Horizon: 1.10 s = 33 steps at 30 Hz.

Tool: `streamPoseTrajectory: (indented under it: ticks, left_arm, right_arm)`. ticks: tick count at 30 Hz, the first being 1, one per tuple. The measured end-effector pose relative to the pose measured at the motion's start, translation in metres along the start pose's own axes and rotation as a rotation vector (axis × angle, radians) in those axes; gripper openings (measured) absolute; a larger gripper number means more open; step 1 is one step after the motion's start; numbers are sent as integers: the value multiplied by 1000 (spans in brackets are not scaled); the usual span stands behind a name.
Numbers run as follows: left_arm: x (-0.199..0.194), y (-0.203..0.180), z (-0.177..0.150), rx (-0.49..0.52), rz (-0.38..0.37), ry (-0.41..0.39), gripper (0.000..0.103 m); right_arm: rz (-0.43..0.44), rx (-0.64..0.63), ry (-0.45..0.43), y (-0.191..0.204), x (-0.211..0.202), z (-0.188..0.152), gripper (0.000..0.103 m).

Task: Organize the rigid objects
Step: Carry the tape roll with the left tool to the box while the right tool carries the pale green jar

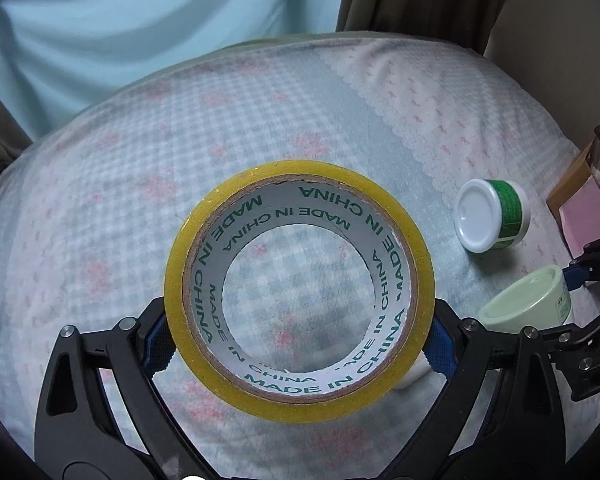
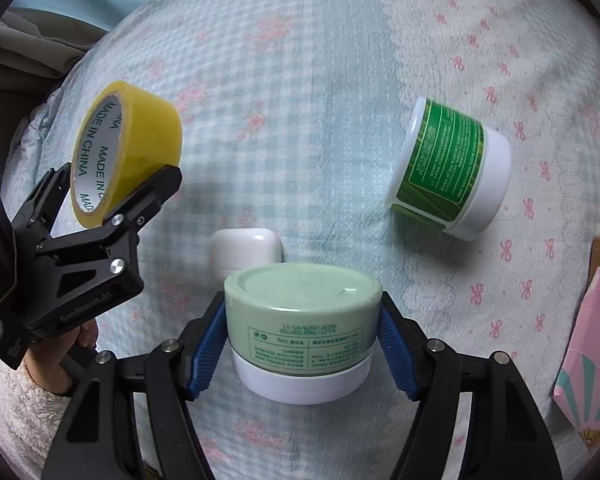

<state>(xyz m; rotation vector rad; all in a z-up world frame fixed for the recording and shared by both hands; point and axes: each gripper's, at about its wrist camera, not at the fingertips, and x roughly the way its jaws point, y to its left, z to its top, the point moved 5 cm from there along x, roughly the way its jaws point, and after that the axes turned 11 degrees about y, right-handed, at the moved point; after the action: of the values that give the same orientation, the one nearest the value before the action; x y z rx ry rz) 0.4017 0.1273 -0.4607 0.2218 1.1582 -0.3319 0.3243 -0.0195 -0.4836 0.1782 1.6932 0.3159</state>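
While both lifted: tape roll, pale-green jar, contents unseen.

Roll of yellow-tinted clear packing tape on a brown card core printed "MADE IN CHINA", gripped at its sides and raised clear of the bedcover, its open centre toward the left wrist view; pale green round plastic jar on a white screw lid, inverted, clamped at both sides; white round jar with a dark green printed label, lying on its side well apart; small white rounded plastic case, flat just behind the pale jar
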Motion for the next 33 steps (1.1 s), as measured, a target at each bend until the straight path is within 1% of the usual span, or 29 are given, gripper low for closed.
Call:
streamPoseTrajectory:
  ticks: [5, 10, 13, 16, 20, 24, 28, 33]
  left_arm:
    - [-55, -4, 7, -15, 8, -28, 96]
    - [-113, -16, 10, -25, 9, -47, 96]
    - [-146, -29, 10, -35, 5, -56, 96]
    - [-180, -50, 8, -33, 12, -71, 96]
    - [-225, -92, 4, -32, 13, -86, 96]
    - [-256, -144, -2, -47, -6, -93, 96]
    - [-273, -206, -7, -63, -25, -93, 96]
    - [-270, -280, -1, -66, -55, -80, 96]
  right_arm:
    - [6, -21, -39, 15, -39, -16, 66]
    - [22, -22, -92, 20, -81, -36, 66]
    - [25, -21, -129, 12, -108, -51, 66]
    - [28, -24, -168, -1, -138, -74, 66]
    - [35, -24, -214, -24, -180, -109, 66]
    - [24, -52, -251, -55, -215, -140, 66]
    - [34, -66, -263, -101, -243, -168, 66]
    - [-8, -68, -283, -172, -271, -189, 66]
